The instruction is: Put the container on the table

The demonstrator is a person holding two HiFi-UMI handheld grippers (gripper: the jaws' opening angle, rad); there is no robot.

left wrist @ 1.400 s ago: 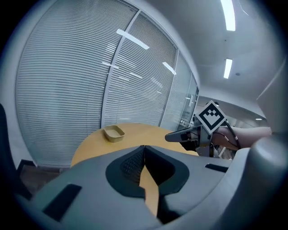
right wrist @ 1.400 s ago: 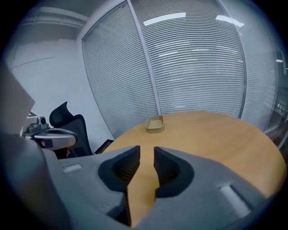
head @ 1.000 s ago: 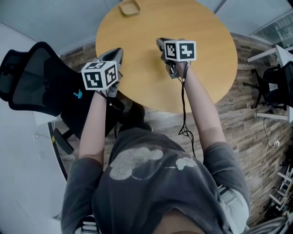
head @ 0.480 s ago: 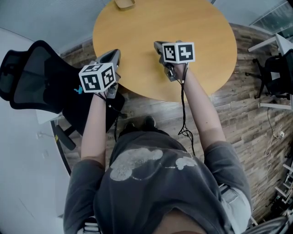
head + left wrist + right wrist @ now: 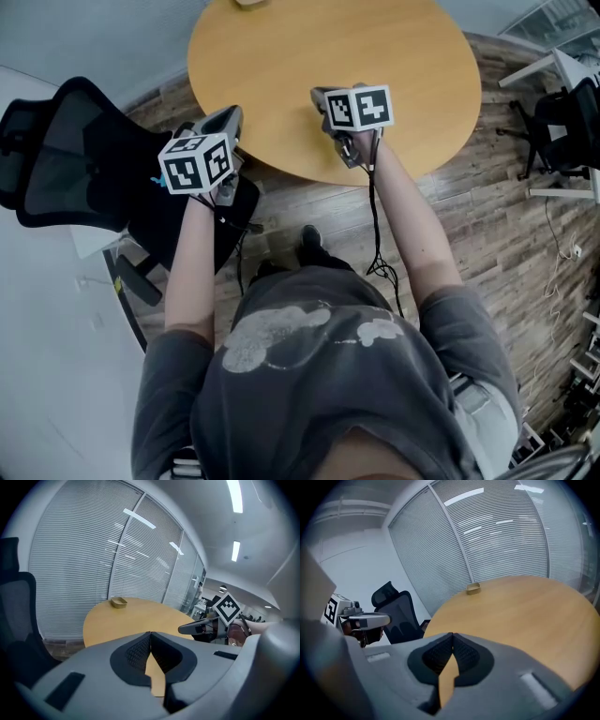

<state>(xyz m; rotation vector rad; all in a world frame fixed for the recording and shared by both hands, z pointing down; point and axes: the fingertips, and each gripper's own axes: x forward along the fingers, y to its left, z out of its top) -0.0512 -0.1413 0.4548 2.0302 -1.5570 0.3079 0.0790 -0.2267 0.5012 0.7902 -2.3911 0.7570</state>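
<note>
I've got a round wooden table standing on a plank floor. On its top I can see one small tan container, close to the far edge and well apart from the near edge.

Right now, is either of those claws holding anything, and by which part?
Nothing is held. The left gripper and the right gripper are both shut and empty; the container sits on the table.

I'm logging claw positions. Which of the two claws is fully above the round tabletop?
The right claw: it hangs over the wooden table. The left claw is only at the table's near rim, beside the black chair.
</note>
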